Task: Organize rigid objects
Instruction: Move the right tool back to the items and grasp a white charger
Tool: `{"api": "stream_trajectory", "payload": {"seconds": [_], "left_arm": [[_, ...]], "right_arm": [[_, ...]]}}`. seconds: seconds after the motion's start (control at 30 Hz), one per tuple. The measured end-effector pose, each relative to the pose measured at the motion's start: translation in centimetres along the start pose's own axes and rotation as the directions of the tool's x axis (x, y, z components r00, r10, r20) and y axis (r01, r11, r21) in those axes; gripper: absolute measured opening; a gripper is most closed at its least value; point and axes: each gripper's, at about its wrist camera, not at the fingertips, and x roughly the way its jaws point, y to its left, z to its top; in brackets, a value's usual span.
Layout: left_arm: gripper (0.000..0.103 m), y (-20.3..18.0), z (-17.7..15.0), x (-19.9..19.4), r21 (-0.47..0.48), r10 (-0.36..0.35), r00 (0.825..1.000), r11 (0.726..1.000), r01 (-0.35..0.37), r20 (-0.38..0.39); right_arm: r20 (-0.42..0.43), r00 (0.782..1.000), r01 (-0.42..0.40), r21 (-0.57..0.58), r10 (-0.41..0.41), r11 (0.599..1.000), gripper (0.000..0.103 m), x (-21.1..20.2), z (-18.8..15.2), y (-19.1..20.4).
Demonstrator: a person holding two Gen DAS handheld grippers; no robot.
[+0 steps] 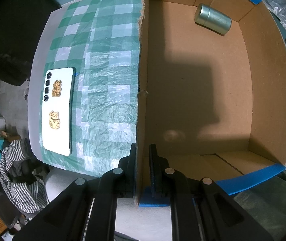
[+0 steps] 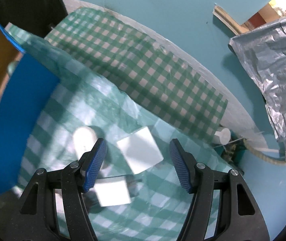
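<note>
My left gripper point(image 1: 143, 156) is shut on the near wall of an open cardboard box point(image 1: 142, 80), one finger on each side of the wall. A silver metal tin point(image 1: 212, 18) lies on its side in the box's far corner. A white phone point(image 1: 58, 110) with gold cat stickers lies face down on the checked cloth left of the box. My right gripper point(image 2: 138, 160) is open and empty above the cloth. A white square block point(image 2: 140, 149) lies between its fingers, a second white block point(image 2: 113, 193) is nearer, and a white rounded object point(image 2: 83, 138) is by the left fingertip.
The box's blue outer wall point(image 2: 22, 120) stands at the left of the right wrist view. A green-checked cloth point(image 2: 143, 64) covers the table. Crinkled silver foil point(image 2: 273, 64) hangs at the right. A striped garment point(image 1: 18, 172) lies below the table edge.
</note>
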Motion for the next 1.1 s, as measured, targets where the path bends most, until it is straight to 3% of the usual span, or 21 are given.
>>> {"api": "stream_trajectory", "payload": {"seconds": [0.47, 0.67, 0.9, 1.1], "left_arm": [[0.010, -0.2, -0.4, 0.2, -0.005, 0.013, 1.000, 1.000, -0.013, -0.006], [0.010, -0.2, -0.5, 0.3, -0.018, 0.012, 1.000, 1.000, -0.012, -0.008], [0.010, -0.3, -0.7, 0.4, -0.010, 0.009, 1.000, 1.000, -0.009, -0.011], [0.010, -0.7, -0.8, 0.4, 0.006, 0.008, 1.000, 1.000, -0.008, -0.012]], "right_arm": [[-0.063, 0.998, 0.010, -0.091, -0.016, 0.996, 0.065, 5.2, -1.0, 0.6], [-0.082, 0.996, -0.035, -0.024, 0.032, 0.999, 0.064, 6.1, -1.1, -0.1], [-0.137, 0.983, -0.110, 0.092, 0.122, 0.990, 0.054, 6.5, -1.0, -0.7], [-0.137, 0.980, -0.119, 0.188, 0.146, 0.975, 0.055, 6.8, -0.4, -1.1]]}}
